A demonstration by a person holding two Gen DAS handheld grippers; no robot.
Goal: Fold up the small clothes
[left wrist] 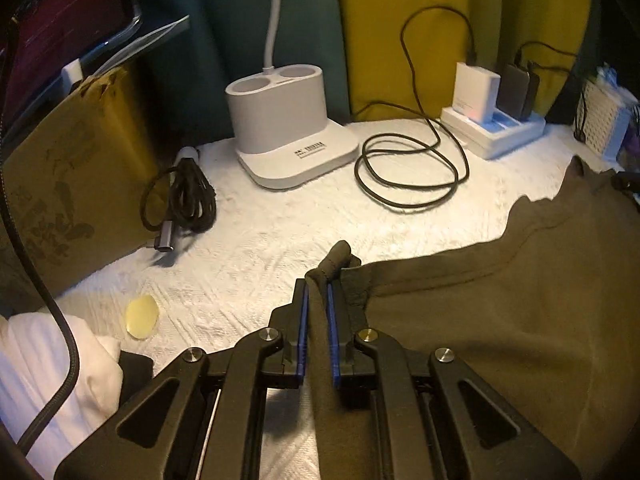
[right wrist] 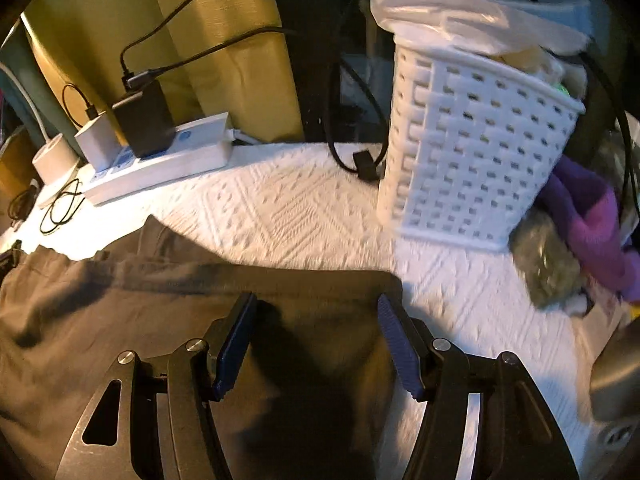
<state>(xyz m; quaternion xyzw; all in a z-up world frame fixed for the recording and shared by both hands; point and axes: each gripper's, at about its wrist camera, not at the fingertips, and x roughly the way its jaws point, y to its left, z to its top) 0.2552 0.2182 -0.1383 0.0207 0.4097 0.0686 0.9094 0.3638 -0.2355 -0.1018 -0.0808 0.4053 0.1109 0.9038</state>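
Fabric of a dark olive-brown cotton garment (left wrist: pixel 500 300) is lying spread on the white textured bench cover (left wrist: pixel 280 232), one bunched edge being pinched by the left hand-held gripper (left wrist: pixel 318 292). Over its other end the right hand-held gripper (right wrist: pixel 316 312) is hovering, jaws wide, near a white woven plastic basket (right wrist: pixel 476 152).

White textured cloth (left wrist: pixel 280 236) over the bench. Mustard (left wrist: pixel 400 20) and teal curtains (left wrist: pixel 224 20) hang behind. Warm, dim light, strong shadows; white lamp base (left wrist: pixel 288 128) at rear.
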